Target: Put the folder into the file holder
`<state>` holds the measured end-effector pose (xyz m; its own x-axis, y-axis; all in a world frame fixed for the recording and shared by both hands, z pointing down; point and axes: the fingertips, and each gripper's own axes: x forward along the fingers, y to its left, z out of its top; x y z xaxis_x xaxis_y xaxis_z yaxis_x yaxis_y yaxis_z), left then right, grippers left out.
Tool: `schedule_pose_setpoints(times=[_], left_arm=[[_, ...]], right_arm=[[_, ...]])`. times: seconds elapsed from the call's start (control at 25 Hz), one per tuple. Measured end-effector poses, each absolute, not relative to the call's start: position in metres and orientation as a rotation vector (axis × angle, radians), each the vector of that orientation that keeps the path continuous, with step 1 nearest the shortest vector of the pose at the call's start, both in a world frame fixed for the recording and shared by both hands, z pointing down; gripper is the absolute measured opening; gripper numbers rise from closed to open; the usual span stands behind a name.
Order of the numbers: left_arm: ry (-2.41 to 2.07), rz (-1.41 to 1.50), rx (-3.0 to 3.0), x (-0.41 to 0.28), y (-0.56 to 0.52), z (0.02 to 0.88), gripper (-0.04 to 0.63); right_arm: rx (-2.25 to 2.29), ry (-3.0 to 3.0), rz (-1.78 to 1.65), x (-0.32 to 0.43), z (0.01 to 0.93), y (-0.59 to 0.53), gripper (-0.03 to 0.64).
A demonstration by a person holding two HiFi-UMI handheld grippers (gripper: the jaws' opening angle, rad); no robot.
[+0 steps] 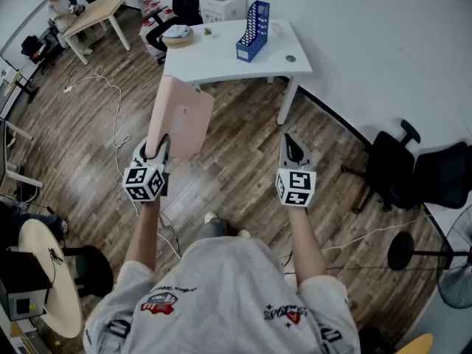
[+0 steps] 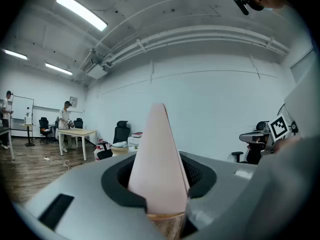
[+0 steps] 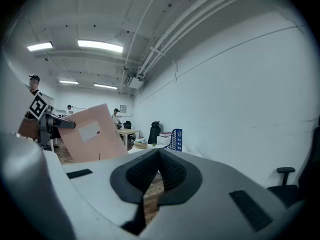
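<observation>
We carry folder [image 1: 181,116] to holder [image 1: 253,31], far tabletop [image 1: 221,59] | left tongs [image 1: 157,152] clamped on folder, right tongs [image 1: 293,147] together, empty | we should lower it upright, edge-first

The pink folder [image 1: 179,116] has its bottom corner hidden behind the left hand-held gripper [image 1: 156,150]; the small things [image 1: 178,35] on the white tabletop [image 1: 221,61] near the blue file holder [image 1: 253,32] are too tiny to tell; the fan [image 1: 457,268] is cut off by the right edge.
</observation>
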<state>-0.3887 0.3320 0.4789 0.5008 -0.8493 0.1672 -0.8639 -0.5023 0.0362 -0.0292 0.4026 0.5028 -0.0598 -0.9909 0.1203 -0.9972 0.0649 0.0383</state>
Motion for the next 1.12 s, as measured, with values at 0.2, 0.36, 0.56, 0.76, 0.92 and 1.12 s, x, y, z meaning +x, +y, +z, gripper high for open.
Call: schedule_pose_setpoints(times=[0.2,0.36,0.56,0.76,0.92,1.12], left_arm=[[-1.479,0.182,2.643,-0.382,0.336,0.476,0.146],[-1.48,0.188,2.639,-0.381,0.337,0.477,0.146],[-1.473,0.177,2.645,-0.381,0.337,0.473,0.146],[-1.474,0.167,2.645,-0.377,0.339,0.471,0.147],[-1.464,0.159,2.637,-0.371,0.346,0.473,0.147],[-1.432,0.174,2.644,-0.363,0.351,0.482,0.147]], right_arm=[[2.088,-2.209,0.092,-0.027,0.502,0.404,-0.002],[2.11,-2.219,0.103,-0.024,0.501,0.406,-0.006],[2.108,-2.222,0.105,-0.023,0.502,0.409,-0.003],[2.109,-2.211,0.111,-0.023,0.504,0.416,-0.008],[2.089,-2.209,0.129,-0.021,0.509,0.424,-0.008],[2.074,-2.212,0.139,-0.02,0.52,0.428,-0.008]])
